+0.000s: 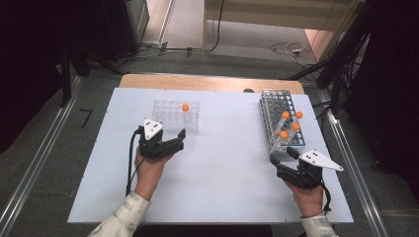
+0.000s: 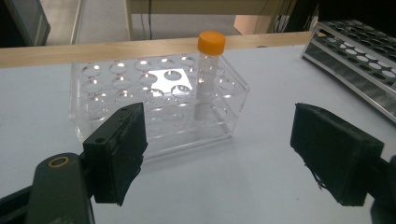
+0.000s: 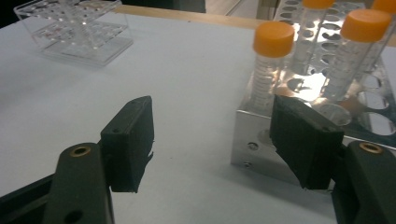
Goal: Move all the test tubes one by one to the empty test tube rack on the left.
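Observation:
A clear plastic rack (image 1: 168, 116) (image 2: 154, 105) stands left of centre on the white table and holds one orange-capped tube (image 1: 185, 107) (image 2: 208, 70) upright near its right end. My left gripper (image 1: 162, 133) (image 2: 224, 149) is open just in front of this rack, with nothing between its jaws. At the right, a metal rack (image 1: 276, 106) (image 3: 254, 140) carries several orange-capped tubes (image 1: 290, 123) (image 3: 268, 65). My right gripper (image 1: 283, 155) (image 3: 215, 135) is open and empty at that rack's near corner, its right jaw close to the nearest tube.
The white table top (image 1: 222, 163) rests on a wooden table whose edge (image 1: 207, 81) shows at the back. Cables lie on the floor beyond. Bare white surface stretches between the two racks. The metal rack (image 2: 359, 60) is visible at the right of the left gripper view.

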`<state>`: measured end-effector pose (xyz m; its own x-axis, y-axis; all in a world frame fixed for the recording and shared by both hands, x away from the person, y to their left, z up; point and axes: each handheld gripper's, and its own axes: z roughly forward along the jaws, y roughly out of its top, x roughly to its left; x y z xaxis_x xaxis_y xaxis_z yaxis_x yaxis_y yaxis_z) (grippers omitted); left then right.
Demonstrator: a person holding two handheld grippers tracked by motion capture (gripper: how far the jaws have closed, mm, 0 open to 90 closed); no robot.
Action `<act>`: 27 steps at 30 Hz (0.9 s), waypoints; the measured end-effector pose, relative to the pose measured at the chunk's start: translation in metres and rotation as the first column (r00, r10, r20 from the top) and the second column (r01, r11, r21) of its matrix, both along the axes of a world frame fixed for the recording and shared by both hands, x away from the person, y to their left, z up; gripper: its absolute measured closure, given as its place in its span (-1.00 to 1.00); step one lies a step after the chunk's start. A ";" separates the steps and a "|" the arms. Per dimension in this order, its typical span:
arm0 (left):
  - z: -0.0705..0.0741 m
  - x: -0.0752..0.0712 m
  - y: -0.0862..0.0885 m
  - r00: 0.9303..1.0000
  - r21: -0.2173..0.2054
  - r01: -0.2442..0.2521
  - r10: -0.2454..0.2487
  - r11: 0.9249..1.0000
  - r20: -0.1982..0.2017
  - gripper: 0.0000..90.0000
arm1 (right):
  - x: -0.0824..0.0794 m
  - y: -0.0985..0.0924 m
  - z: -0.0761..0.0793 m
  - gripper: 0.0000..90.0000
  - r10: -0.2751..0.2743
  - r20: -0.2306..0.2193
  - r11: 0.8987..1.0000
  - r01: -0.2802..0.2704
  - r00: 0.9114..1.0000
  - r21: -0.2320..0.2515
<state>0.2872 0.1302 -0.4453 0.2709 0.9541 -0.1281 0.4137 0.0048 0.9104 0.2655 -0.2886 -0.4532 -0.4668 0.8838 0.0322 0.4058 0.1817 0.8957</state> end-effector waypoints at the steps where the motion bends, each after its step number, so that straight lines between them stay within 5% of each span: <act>1: -0.001 -0.002 0.001 1.000 0.004 0.004 -0.004 1.000 -0.003 -0.60 | 0.001 -0.001 0.000 -0.31 -0.011 0.003 1.000 0.011 1.000 -0.005; 12: -0.006 -0.015 -0.005 0.999 0.015 0.050 -0.049 0.999 -0.016 -0.60 | 0.023 -0.006 -0.005 -0.04 -0.076 0.032 0.997 0.077 0.997 -0.018; 27: -0.008 -0.016 -0.005 0.998 0.007 0.055 -0.055 0.998 -0.020 -0.60 | 0.040 0.000 -0.010 0.39 -0.087 0.040 0.996 0.088 0.995 -0.023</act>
